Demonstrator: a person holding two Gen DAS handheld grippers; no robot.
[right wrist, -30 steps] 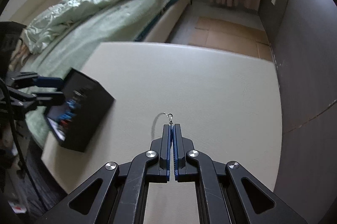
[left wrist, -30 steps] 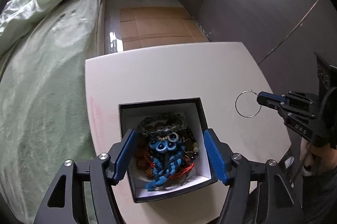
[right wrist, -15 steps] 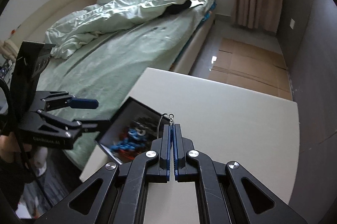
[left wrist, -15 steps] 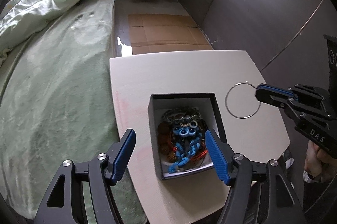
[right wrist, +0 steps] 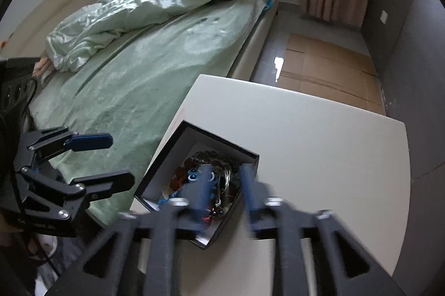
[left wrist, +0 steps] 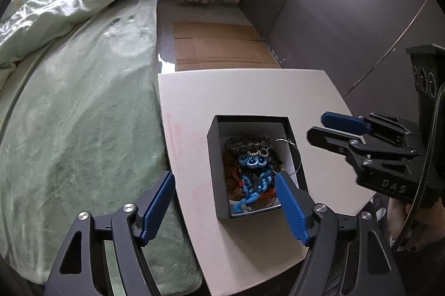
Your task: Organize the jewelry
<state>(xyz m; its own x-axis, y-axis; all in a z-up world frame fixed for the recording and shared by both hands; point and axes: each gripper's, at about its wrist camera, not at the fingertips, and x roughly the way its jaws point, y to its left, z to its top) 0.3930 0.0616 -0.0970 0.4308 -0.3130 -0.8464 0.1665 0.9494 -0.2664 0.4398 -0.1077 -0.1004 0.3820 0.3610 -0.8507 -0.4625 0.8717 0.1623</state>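
Now our right tongs (right wrist: 222, 184) have sprung wide, dropping the hoop earring (left wrist: 292, 157) into the box (left wrist: 215, 165) at its three o'clock wall, while our left tongs (left wrist: 226, 201) stay wide; one piece stowed.

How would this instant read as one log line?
right tool: open, above black jewelry box | thin silver hoop earring: in box | left tool: open, empty

Left wrist view: looking down, close above the open black jewelry box (left wrist: 219, 171) at lower centre. Right wrist view: looking steeply down, nearer, box (right wrist: 167, 157) at lower centre. Both are sharing the white rectangular table (left wrist: 250, 96), green-blanketed bed (right wrist: 144, 79).
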